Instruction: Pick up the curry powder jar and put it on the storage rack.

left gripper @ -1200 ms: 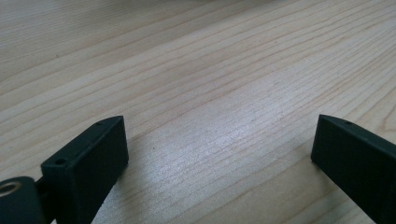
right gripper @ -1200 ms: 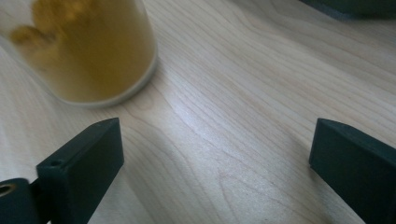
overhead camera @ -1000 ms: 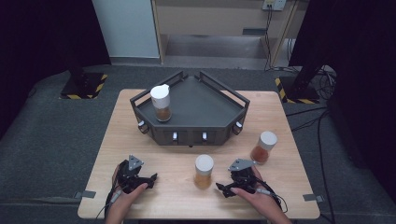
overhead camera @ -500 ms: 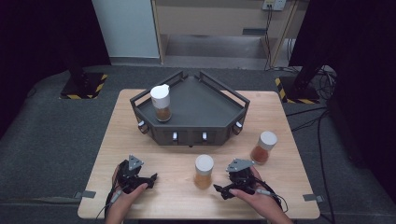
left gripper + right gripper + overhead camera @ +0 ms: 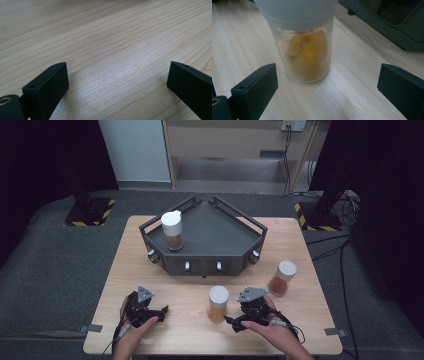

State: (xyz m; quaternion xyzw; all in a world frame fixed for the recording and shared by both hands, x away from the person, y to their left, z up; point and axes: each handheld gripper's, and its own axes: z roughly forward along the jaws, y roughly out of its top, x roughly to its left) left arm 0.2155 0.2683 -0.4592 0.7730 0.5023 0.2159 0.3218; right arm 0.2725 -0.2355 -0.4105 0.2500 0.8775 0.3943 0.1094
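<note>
Left gripper (image 5: 161, 311): jaws spread wide over bare table (image 5: 175, 340), holding nothing. Centre: white-capped jar (image 5: 218, 303) of amber contents, upright on the wood, just ahead of right gripper (image 5: 233, 322), likewise agape, not yet touching. Probably light, rigid, smooth-walled (slippery plastic, by appearance); best taken mid-body, below the cap. Farther right, second jar (image 5: 282, 277); third on the dark tray (image 5: 220, 232).
</note>
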